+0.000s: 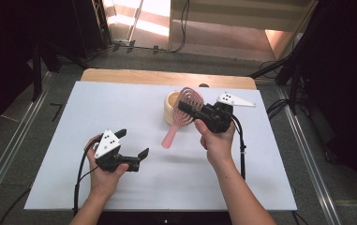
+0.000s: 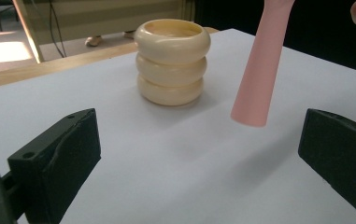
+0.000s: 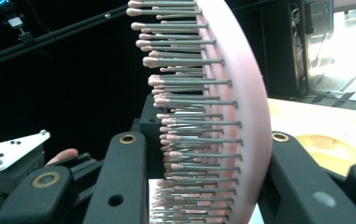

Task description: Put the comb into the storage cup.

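from above, your right gripper [image 1: 188, 111] is clamped on the head of the pink brush [image 1: 182, 115] and holds it off the table [image 1: 96, 112], handle slanting down toward you and hanging free. the cream holder [image 1: 170, 107] stands just behind the brush, upright, with nothing in it that can be seen from here. your left gripper [image 1: 131, 146] hovers low over the near left of the table, jaws spread wide and empty, well apart from the brush.

in the left gripper view, both jaws stand far apart with bare table between them. the brush handle [image 2: 258, 70] hangs down ahead, its tip clear of the surface and just beside the holder [image 2: 172, 60], not touching it.

in the right gripper view, the jaws press on either side of the brush head [image 3: 241, 121], bristles on one flank and the smooth back on the other. the holder's rim [image 3: 327, 151] sits beyond.

so the pickup looks done; what seems left is lowering the brush into the holder and letting go, perhaps with the left gripper steadying the handle.
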Demonstrator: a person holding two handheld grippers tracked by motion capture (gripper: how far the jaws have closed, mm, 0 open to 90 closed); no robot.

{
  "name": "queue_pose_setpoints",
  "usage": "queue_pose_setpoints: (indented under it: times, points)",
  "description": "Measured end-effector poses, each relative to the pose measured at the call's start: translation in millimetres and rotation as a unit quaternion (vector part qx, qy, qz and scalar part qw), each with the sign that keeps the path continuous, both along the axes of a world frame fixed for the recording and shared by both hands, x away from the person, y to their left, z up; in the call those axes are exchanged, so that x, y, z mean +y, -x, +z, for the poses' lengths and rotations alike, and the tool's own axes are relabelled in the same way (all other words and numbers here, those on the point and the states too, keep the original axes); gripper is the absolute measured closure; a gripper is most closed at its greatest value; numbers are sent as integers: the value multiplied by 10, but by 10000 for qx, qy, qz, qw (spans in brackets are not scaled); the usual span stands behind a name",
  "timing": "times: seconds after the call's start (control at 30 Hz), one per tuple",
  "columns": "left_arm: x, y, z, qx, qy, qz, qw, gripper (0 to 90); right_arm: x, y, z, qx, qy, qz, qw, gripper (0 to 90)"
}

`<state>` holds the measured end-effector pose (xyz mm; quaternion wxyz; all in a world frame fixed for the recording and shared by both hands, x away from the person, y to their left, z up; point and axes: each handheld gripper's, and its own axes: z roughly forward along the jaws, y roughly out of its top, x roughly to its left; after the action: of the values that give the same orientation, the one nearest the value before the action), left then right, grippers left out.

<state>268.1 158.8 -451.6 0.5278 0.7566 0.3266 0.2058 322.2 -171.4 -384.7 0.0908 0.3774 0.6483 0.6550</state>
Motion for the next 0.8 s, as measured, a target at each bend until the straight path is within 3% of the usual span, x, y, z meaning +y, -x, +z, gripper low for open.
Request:
queue_pose_setpoints:
  times: [0.17,0.8]
  points:
    - [164,43,-11,-140,39,106,9998,2,-18,-36,55,-74,27,-57,10000,638]
    - [712,127,-63,-193,126,548,9982,2,-206,-200,217,-271,49,-236,9993,639]
